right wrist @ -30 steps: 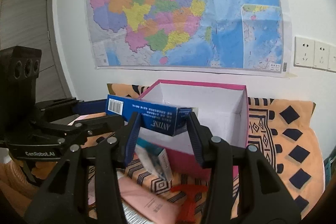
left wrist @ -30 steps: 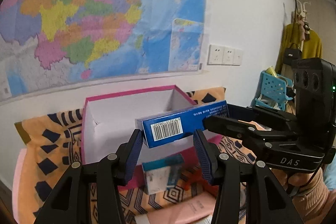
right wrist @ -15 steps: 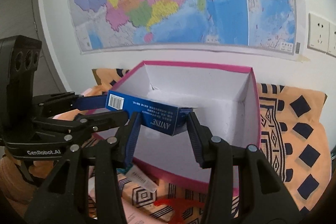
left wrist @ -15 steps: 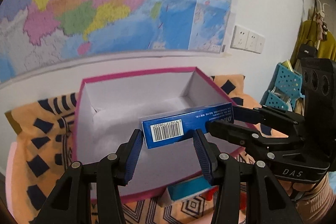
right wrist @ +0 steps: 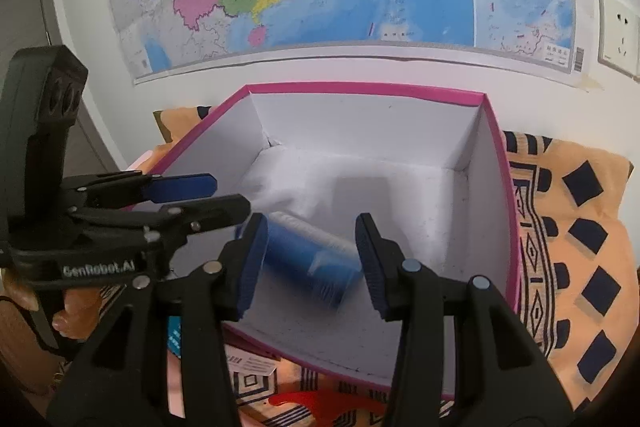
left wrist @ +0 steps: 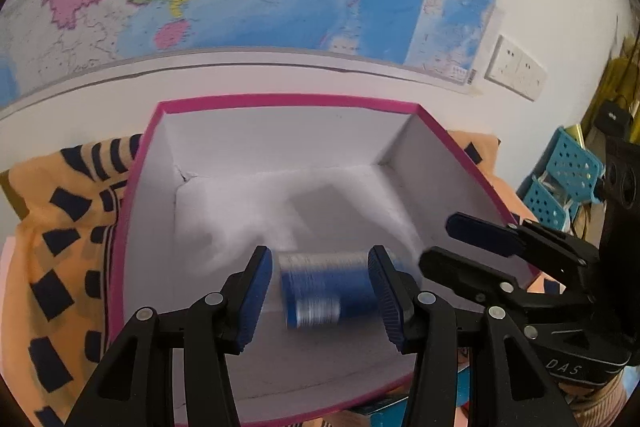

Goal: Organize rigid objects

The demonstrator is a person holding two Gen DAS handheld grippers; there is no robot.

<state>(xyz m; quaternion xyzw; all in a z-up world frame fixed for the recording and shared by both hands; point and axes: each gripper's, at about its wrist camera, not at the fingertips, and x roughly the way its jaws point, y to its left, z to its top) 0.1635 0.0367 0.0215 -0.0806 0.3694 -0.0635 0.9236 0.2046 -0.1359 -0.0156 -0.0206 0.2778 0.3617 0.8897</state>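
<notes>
Blue carton (left wrist: 328, 291), blurred, lies between both my grippers over the pink box (left wrist: 280, 101) interior. Left gripper (left wrist: 322, 297), right gripper (right wrist: 312, 261): grip or release, cannot tell; print unreadable.

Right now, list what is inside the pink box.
White lining and one blurred blue carton, low inside the pink box. Nothing else shows. The floor under the carton and behind the left gripper and right gripper is hidden.
</notes>
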